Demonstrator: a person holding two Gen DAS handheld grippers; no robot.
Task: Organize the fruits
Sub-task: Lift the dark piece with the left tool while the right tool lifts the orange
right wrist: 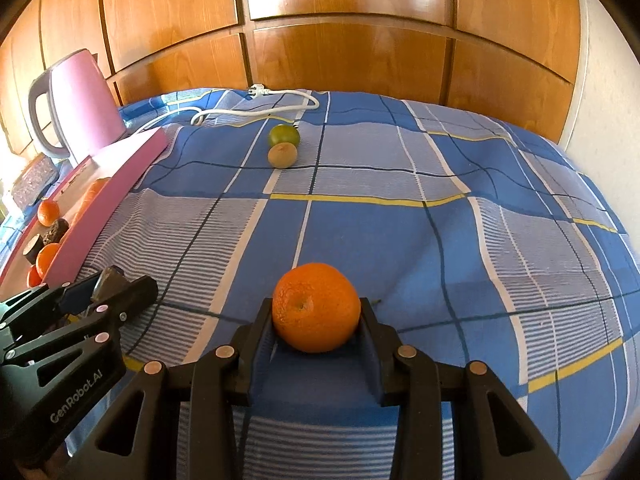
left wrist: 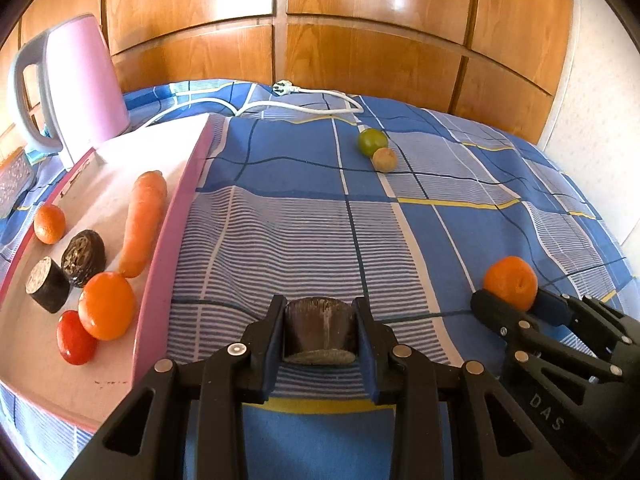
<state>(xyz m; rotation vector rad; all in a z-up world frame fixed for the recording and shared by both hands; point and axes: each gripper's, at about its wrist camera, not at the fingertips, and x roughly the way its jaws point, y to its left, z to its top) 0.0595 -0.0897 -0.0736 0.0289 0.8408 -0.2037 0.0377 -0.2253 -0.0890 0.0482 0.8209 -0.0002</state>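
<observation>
1. Between the left gripper's [left wrist: 320,330] fingers sat a dark cut cylinder piece [left wrist: 320,334], clamped firmly, likely for carrying to the tray [left wrist: 168,264] just left of it.
2. The right gripper [right wrist: 316,320] grasped an orange [right wrist: 316,307] likewise.
3. Far ahead, a green fruit [right wrist: 284,135] and brown fruit [right wrist: 282,155] lay touching on the cloth [right wrist: 400,240], uncollected.

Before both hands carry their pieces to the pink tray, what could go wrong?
1. The orange is round and held only at its sides by the right gripper; it may slip out.
2. The pink tray has a raised rim; the dark cut piece in the left gripper could knock it if carried low.
3. The tray's near end is crowded by another orange and a tomato; a drop there may scatter them.
</observation>
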